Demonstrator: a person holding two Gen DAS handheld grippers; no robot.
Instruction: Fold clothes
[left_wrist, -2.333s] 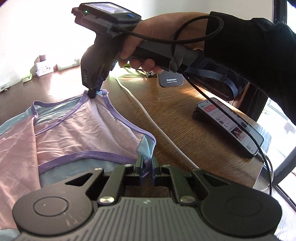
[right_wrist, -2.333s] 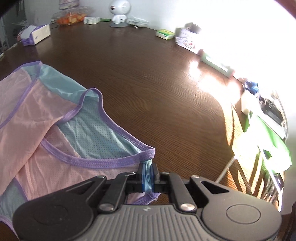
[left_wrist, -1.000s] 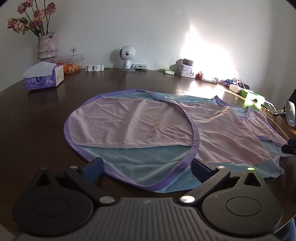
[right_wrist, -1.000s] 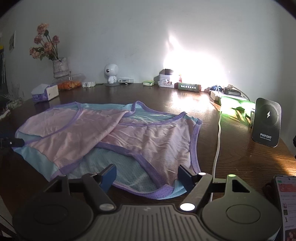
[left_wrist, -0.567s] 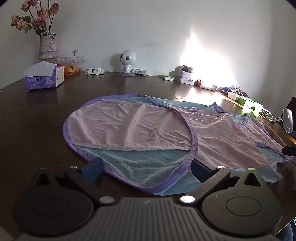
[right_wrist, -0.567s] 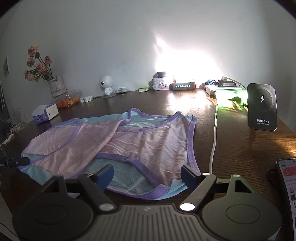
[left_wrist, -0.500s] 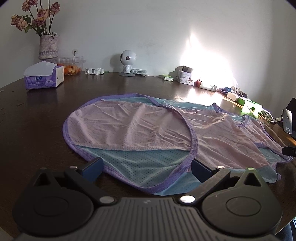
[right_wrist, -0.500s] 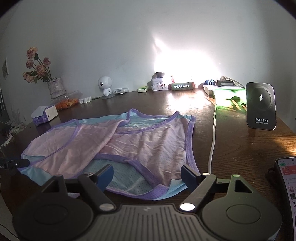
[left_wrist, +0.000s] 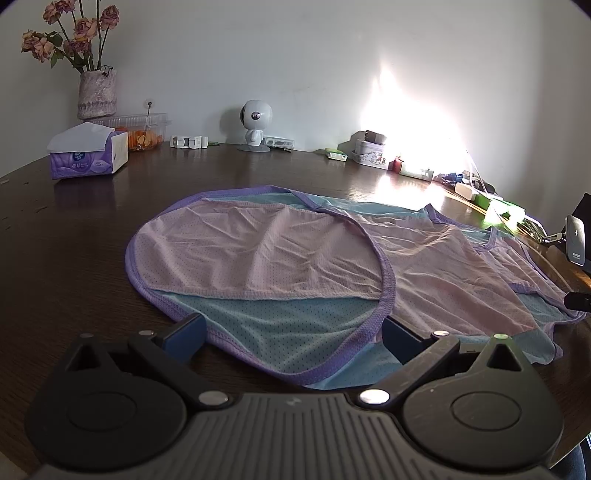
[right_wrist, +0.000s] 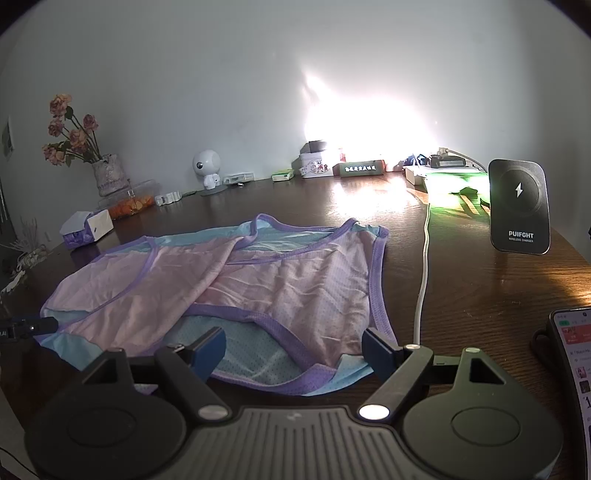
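Your left gripper (left_wrist: 291, 334) has its jaws wide apart and holds nothing; the near hem of the garment (left_wrist: 280, 254) lies between the two fingers, on the table (left_wrist: 66, 243), and I cannot tell if the pads touch the cloth. Your right gripper (right_wrist: 293, 349) is also spread wide and empty, with the other near edge of the garment (right_wrist: 280, 291) between its fingers.

The garment is pink mesh with light blue panels and purple trim. It lies flat on the dark wood table, and one side is folded over the middle, so a curved purple edge crosses the pink part. In the left view, a dark tip of your right gripper (left_wrist: 578, 301) shows at the far right edge of the cloth.

Right of the garment a white cable (right_wrist: 423, 266) runs along the table. Beyond it stands a black charger (right_wrist: 519, 206), and a phone (right_wrist: 574, 373) lies near the right gripper. To the left is a tissue box (left_wrist: 88, 155). At the back, near the wall, stand a vase (left_wrist: 96, 94) with dried flowers and a small white robot figure (left_wrist: 255, 125)
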